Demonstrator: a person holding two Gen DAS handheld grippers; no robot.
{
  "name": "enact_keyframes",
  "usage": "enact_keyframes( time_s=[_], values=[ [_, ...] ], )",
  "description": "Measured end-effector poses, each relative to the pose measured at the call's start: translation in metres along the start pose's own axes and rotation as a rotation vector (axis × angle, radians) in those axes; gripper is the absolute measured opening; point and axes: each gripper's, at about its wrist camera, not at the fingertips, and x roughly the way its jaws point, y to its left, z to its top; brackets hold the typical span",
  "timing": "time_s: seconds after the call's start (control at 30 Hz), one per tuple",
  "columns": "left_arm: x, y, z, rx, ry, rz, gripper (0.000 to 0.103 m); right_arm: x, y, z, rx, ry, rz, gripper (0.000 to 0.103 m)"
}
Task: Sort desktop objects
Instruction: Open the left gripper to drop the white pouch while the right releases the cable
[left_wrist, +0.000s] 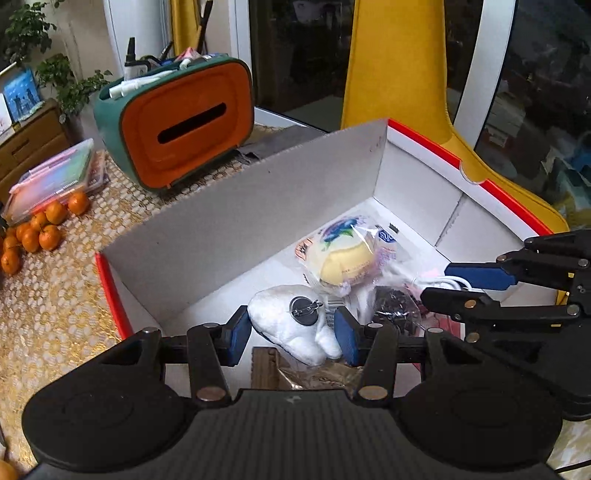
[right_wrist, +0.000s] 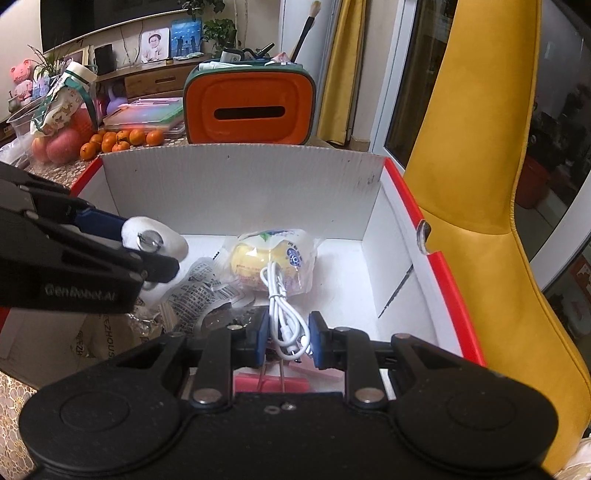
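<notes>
The yellow chair (right_wrist: 480, 147) fills my right-hand view from one to five o'clock, just beyond the box. The white cardboard box with red edging (right_wrist: 436, 266) lies open under both my grippers, its tall flap standing at twelve o'clock. Behind that flap, at eleven o'clock, sits the orange-and-green tissue holder (right_wrist: 249, 110) with pens and tubes sticking out of its top. At ten o'clock from my left wrist a heap of small oranges (left_wrist: 37, 232) rests on the patterned tablecloth (left_wrist: 55, 302), touching a clear plastic case (left_wrist: 55, 181).

Inside the box, at the centre, lies a wrapped yellow bun (right_wrist: 273, 258) in a clear printed bag, with other crinkled packets beside it toward seven o'clock.

My left gripper (left_wrist: 291, 332) is clenched on a white plush toy (left_wrist: 291, 325); both blue pads press its sides, and a round metal pin-back shows on its upper face. It hangs low within the box, at nine o'clock in my right view.

My right gripper (right_wrist: 288, 339) is squeezed tight on a coiled white cable (right_wrist: 284, 317), whose loops rise toward the bun at twelve o'clock.
</notes>
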Motion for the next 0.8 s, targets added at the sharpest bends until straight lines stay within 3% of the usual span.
enact_keyframes(
  time_s=[0.27, 0.33, 0.53, 0.8],
  values=[
    [0.0, -0.001, -0.004, 0.003, 0.004, -0.012, 0.05, -0.003, -0.002, -0.002, 0.005, -0.013, 0.003, 0.03],
    [-0.002, 0.0, -0.005, -0.006, -0.001, -0.021, 0.051, -0.005, -0.003, -0.003, 0.01, -0.02, 0.006, 0.036],
    [-0.012, 0.0, -0.008, -0.033, -0.019, -0.032, 0.069, -0.016, -0.006, -0.003, 0.017, -0.052, 0.018, 0.051],
    [-0.033, 0.008, -0.011, -0.075, -0.049, -0.051, 0.069, -0.034, -0.007, -0.005, 0.021, -0.106, 0.048, 0.062]
  ],
)
